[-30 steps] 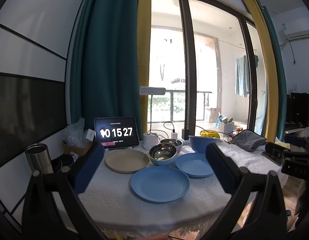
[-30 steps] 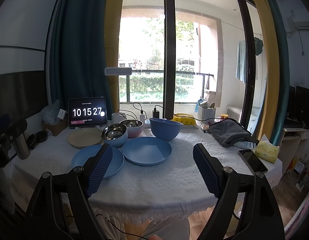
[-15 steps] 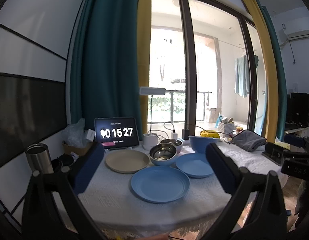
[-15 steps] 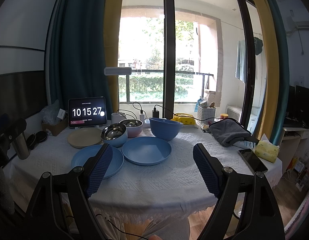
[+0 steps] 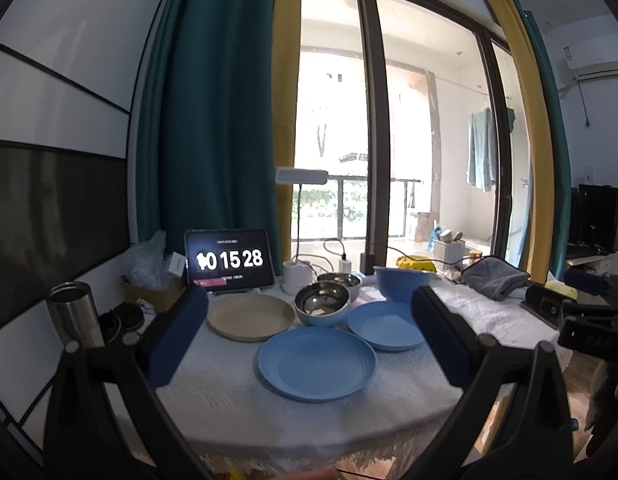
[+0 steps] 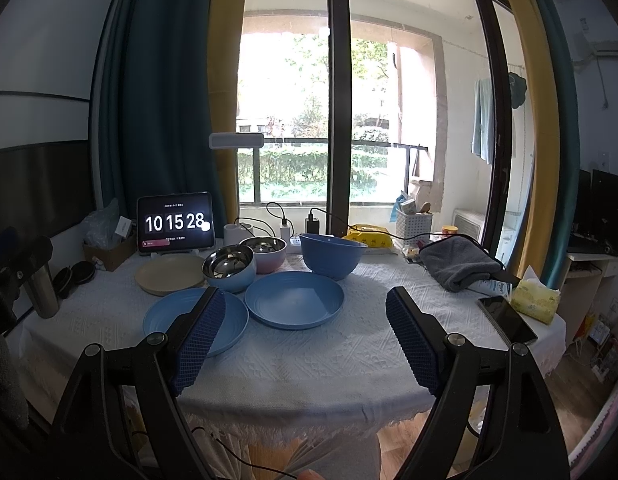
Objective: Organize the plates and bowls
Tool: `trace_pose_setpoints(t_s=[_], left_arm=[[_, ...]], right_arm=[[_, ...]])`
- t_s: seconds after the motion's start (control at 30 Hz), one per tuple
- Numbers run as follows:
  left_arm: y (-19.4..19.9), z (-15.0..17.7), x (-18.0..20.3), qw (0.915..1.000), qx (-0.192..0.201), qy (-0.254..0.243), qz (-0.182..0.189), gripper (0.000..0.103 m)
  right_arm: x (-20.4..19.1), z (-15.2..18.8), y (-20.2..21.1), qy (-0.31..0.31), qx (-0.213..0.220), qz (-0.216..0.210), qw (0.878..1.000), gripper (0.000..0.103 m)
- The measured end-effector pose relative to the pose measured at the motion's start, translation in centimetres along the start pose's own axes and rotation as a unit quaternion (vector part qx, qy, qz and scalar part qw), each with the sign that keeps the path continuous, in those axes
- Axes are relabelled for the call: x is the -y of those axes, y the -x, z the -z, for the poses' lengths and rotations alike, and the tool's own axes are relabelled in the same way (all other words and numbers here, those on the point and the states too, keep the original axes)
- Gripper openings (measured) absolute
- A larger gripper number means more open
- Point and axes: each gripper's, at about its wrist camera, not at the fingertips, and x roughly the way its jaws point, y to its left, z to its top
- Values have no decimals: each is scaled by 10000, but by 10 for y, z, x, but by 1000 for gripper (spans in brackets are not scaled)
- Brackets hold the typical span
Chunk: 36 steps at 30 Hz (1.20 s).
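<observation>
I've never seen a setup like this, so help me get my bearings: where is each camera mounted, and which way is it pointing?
Left wrist: sits on the left gripper, jaws wide open, facing the table from its left side; the other gripper's body shows at the right edge.
Right wrist: sits on the right gripper, jaws open, facing the table more centrally; a fingertip shows at the bottom.
Both share: two blue plates, beige plate, bowls, tablet clock, window.

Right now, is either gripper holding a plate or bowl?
No. The left gripper and right gripper are both open and empty, short of the blue plates on the table.
</observation>
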Motion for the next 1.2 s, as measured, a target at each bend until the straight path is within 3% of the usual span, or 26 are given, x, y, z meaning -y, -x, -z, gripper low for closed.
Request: trace_pose_setpoints(t_s=[0.3,0.6,0.83,1.2], left_arm=[[-12,7,4,9995,-280,55,145,102],[-50,27,3,9951,-948,149,216,102],[-104,47,-11,9855,-1658,332,116,102],[-176,72,-31,9671,-2462,636,-51,101]], right_arm=[[2,7,-12,-29,-148,-49,9999,85],[-2,11,-43,77,-473,-124,9988,85],[-8,18,-82,172,-809,-270,9962,85],[-10,34,-143,58,-1400,-506,9888,81]])
